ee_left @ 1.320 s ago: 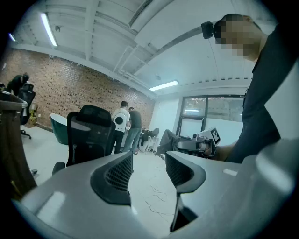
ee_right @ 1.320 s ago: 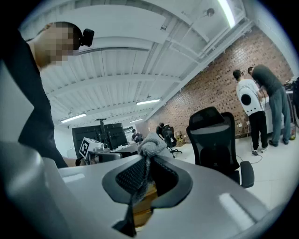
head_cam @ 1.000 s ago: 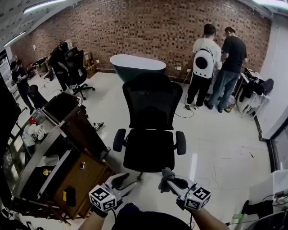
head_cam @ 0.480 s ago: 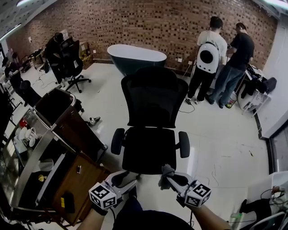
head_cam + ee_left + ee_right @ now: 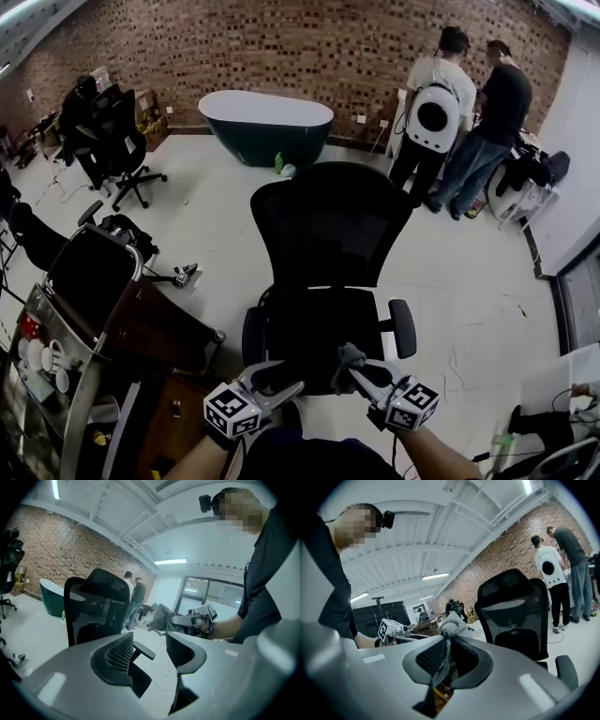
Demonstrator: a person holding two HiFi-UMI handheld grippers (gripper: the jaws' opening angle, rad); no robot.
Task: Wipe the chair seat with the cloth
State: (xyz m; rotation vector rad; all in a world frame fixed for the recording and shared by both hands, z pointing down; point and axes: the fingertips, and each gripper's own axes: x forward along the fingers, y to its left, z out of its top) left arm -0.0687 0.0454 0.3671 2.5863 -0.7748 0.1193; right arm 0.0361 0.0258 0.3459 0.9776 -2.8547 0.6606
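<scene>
A black mesh office chair stands in front of me, its seat just beyond both grippers. My right gripper is shut on a grey cloth, bunched at its tips over the seat's near edge. In the right gripper view the cloth sticks up between the jaws, with the chair at right. My left gripper is open and empty, beside the right one at the seat's front. From the left gripper view the chair shows at left, and the right gripper holds the cloth.
A wooden cart with a dark bin stands close at left. A dark green bathtub sits by the brick wall. Two people stand at the back right. Another black chair is at far left.
The view has come closer to the chair, and both grippers now reach the seat's front edge. The right gripper keeps hold of the cloth; the left stays open.
</scene>
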